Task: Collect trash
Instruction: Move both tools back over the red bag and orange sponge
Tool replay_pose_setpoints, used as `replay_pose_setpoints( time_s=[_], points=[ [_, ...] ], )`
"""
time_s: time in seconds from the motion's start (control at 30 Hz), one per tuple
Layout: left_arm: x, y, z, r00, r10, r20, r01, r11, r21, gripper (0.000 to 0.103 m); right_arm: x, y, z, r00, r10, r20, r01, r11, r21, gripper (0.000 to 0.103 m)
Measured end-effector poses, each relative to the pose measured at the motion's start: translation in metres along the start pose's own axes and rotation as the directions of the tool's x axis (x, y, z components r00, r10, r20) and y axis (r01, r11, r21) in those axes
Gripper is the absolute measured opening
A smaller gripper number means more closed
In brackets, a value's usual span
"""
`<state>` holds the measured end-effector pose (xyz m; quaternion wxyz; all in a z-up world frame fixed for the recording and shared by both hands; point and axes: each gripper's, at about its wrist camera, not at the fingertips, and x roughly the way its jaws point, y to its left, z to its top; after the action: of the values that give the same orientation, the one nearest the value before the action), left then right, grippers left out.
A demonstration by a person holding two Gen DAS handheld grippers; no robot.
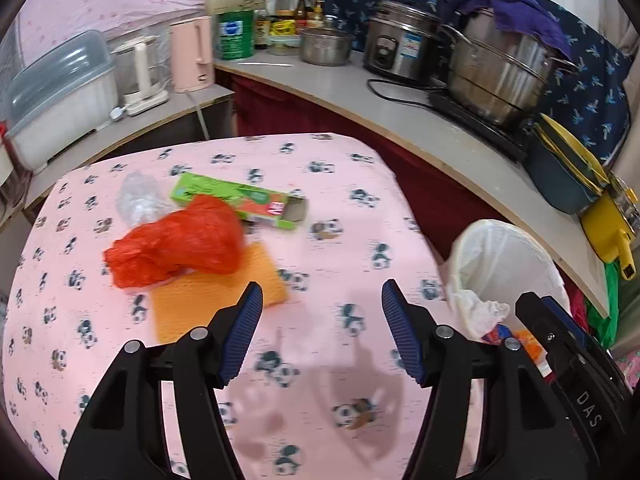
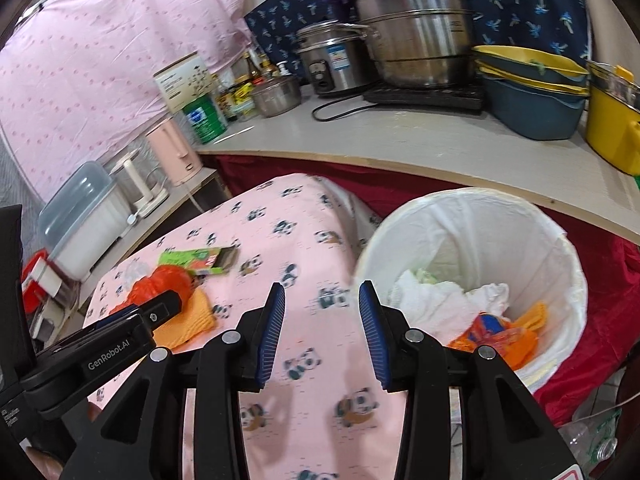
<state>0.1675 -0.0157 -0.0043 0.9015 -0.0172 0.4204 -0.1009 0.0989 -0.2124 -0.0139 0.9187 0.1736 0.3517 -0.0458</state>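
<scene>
On the pink panda tablecloth [image 1: 340, 184] lie a crumpled red plastic bag [image 1: 176, 244], an orange cloth [image 1: 208, 292] under it, a green carton [image 1: 240, 200] with an open end and a clear plastic wrapper [image 1: 138, 196]. My left gripper [image 1: 322, 304] is open and empty, above the cloth just right of the orange cloth. My right gripper [image 2: 322, 300] is open and empty, over the table edge beside the white-lined trash bin [image 2: 568, 280], which holds white tissue [image 2: 440, 296] and orange wrappers [image 2: 500, 332]. The bin [image 1: 532, 252] also shows in the left wrist view.
A curved counter [image 1: 360, 80] behind the table carries steel pots [image 1: 500, 72], a rice cooker [image 1: 396, 44], a pink kettle [image 1: 192, 52], jars and blue and yellow basins [image 2: 532, 92]. A lidded plastic box [image 1: 60, 96] stands at the left. A plastic bottle [image 2: 592, 440] lies on the floor.
</scene>
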Motion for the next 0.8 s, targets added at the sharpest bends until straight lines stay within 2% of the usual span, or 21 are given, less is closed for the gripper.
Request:
replay_pose_setpoints(
  time_s=[0.47,0.67,0.8],
  points=[
    [-0.003,0.114,-0.01,0.991,0.136,-0.008,-0.136,0.986,-0.1,0.059,0.036,0.086,-0.021,0.993,0.074,-0.092,-0.084,0.991,-0.108,0.038],
    [0.0,0.148,-0.008,0.989,0.147,-0.007,-0.147,0.98,-0.137,0.062,0.057,0.111,-0.029,0.987,0.089,-0.132,-0.107,0.985,-0.136,0.038],
    [0.006,0.156,0.0,0.993,0.116,0.0,-0.115,0.985,-0.131,0.063,0.07,0.124,-0.032,0.984,0.092,-0.152,-0.116,0.982,-0.151,0.038]
  ],
)
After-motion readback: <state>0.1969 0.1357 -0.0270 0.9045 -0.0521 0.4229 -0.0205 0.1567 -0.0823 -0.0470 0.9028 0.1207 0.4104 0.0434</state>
